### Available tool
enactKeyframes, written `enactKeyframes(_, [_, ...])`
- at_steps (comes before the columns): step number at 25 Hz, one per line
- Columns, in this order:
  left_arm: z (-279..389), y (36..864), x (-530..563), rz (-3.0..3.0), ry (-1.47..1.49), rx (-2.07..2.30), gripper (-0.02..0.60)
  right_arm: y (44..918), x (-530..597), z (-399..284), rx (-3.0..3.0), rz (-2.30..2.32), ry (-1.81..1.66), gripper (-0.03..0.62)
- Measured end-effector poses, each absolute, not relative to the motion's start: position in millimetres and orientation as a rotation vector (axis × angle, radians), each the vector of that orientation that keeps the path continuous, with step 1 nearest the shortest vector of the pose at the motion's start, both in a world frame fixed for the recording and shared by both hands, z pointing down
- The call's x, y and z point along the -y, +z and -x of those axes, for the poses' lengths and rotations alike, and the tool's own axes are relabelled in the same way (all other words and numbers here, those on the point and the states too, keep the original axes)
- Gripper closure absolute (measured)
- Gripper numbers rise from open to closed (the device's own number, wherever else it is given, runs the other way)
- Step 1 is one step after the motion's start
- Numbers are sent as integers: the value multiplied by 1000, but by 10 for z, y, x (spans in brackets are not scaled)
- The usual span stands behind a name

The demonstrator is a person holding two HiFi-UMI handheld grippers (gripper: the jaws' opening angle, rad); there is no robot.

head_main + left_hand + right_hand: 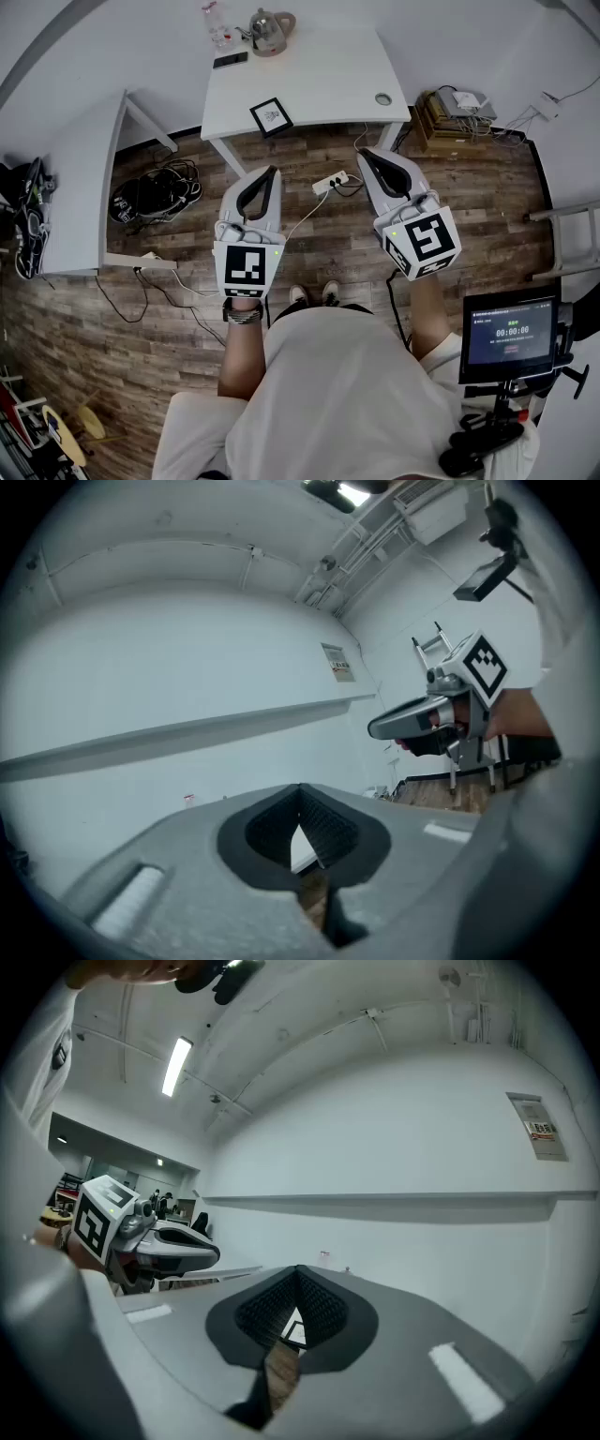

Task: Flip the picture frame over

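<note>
I hold both grippers level over the wooden floor [309,244], short of the white table [328,70], and neither touches anything. The left gripper [270,172] has its jaws pressed together with nothing between them; in its own view the ribbed pads [323,822] meet at the tip and only wall and a sliver of table edge show beyond. The right gripper [366,154] is closed and empty too, and its dark pads [319,1307] meet in the same way.

The picture frame [271,116] lies flat on the table close to the near edge, picture side up, with its black border turned slightly askew. It sits ahead of both grippers and between their lines, a little closer to the left one, and is clear of both tips. Through the gap under the right gripper's closed tips I catch a small dark-edged rectangle on the white top, which looks like that frame [293,1332].

Farther back on the table stand a kettle [270,31] and a phone [230,60], well away from the frame.
</note>
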State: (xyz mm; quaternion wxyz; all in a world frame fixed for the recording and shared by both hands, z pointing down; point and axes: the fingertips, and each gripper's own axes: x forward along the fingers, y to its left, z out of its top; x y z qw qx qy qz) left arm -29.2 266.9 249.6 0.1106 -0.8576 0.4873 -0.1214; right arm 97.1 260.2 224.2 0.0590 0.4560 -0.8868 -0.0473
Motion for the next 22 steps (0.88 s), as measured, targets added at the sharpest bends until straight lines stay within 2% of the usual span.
enactKeyframes(9, [275, 2500, -2732, 2495, -370, -1449, 583, 2269, -2604, -1075, 2698, -1445, -22, 592])
enactKeyframes(15, [528, 2663, -2271, 2495, -381, -1502, 583, 2417, -2088, -809, 2710, -1396, 0, 592])
enactKeyframes(22, [499, 2660, -2278, 2496, -378, -1512, 583, 2452, -2075, -830, 2698, -1404, 42, 592])
